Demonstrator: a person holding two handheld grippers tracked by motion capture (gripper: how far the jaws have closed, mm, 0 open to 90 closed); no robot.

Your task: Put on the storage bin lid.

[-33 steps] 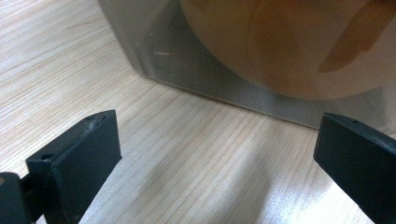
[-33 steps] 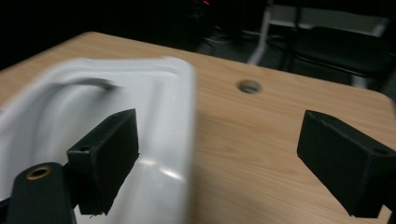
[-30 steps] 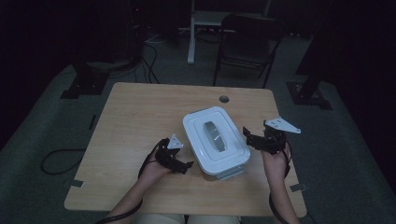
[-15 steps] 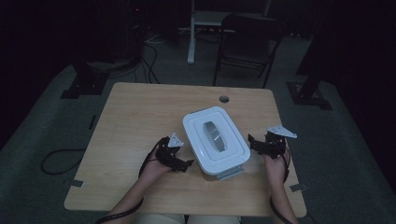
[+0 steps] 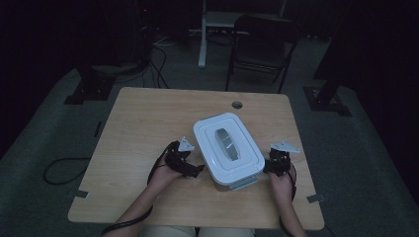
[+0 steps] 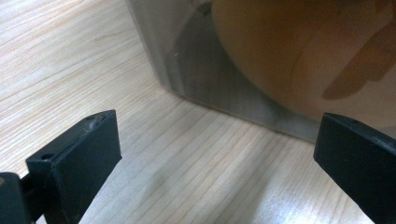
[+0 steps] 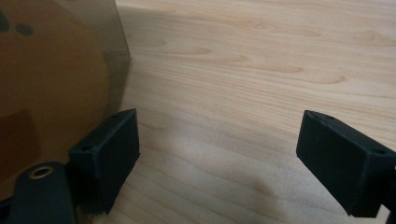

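Two tools, left (image 5: 193, 169) and right (image 5: 271, 166), flank my white-lidded container (image 5: 228, 148) on the counter (image 5: 148, 123), jaws wide apart, gripping nothing.

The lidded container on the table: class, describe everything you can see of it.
The container is a rounded rectangular box with a white lid, a grey recessed handle in its middle and see-through greyish walls showing something orange-brown inside. It sits closed and flat on the wooden table, turned slightly askew, between the open left gripper and right gripper.
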